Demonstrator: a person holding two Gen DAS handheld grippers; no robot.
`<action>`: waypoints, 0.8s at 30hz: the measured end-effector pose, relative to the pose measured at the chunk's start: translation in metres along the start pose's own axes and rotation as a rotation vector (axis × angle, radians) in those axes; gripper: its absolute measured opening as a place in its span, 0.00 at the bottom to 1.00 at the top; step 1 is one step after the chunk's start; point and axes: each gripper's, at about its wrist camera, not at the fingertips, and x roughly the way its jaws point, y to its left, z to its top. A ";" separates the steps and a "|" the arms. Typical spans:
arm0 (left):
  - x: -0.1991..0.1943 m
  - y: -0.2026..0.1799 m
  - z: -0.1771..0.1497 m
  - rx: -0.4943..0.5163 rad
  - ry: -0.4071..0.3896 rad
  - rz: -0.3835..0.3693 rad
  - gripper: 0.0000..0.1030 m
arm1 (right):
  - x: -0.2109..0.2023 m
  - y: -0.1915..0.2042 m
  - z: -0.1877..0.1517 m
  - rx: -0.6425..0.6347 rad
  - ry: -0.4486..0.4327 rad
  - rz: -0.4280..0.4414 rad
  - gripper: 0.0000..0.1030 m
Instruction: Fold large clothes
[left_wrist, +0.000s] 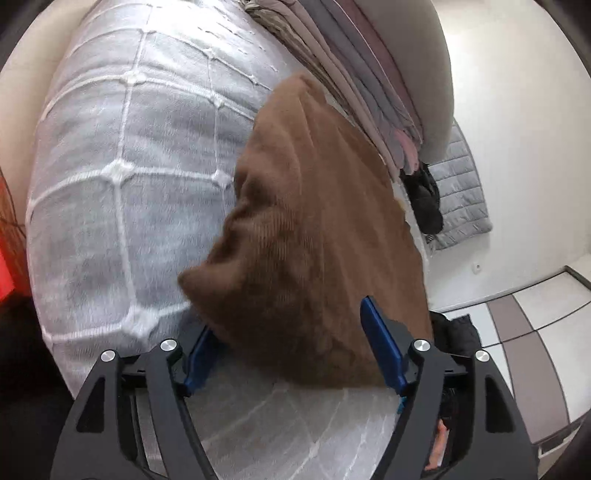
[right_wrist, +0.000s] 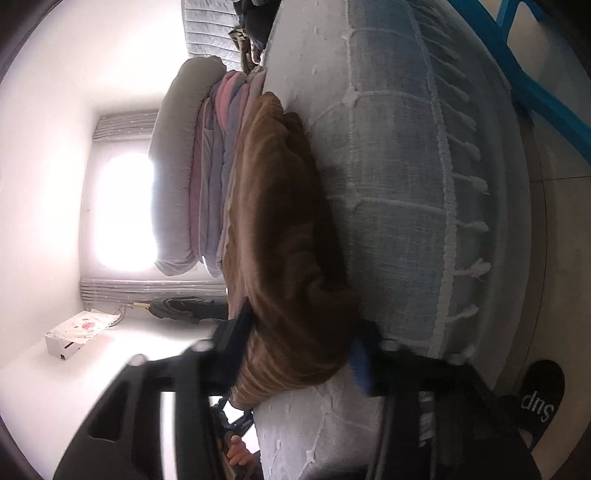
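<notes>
A brown ribbed garment (left_wrist: 314, 221) lies folded on the bed's pale grey checked cover (left_wrist: 110, 184). My left gripper (left_wrist: 290, 350) stands open at the garment's near edge, its blue pads (left_wrist: 380, 347) wide on either side of the cloth, not pressing it. In the right wrist view the picture is rolled on its side. There the thick folded edge of the brown garment (right_wrist: 280, 221) fills the gap of my right gripper (right_wrist: 301, 332), and both fingers touch it. The bed cover (right_wrist: 399, 184) runs under it.
A stack of folded clothes (left_wrist: 362, 74) under a grey cushion (right_wrist: 173, 147) sits right behind the garment. A grey quilted jacket (left_wrist: 461, 192) and a black garment (left_wrist: 424, 199) lie on the floor. A blue chair (right_wrist: 535, 85), a black slipper (right_wrist: 543, 391) and a small box (right_wrist: 77, 332) stand beside the bed.
</notes>
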 end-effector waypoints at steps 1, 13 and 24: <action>0.004 -0.003 0.003 0.008 -0.003 0.017 0.66 | -0.001 0.002 -0.001 -0.007 -0.002 0.006 0.36; -0.048 -0.059 0.008 0.174 -0.103 0.021 0.19 | -0.030 0.067 -0.033 -0.135 -0.004 0.118 0.20; -0.011 0.007 0.008 0.030 -0.007 0.069 0.44 | -0.006 0.020 -0.017 -0.040 0.035 0.009 0.44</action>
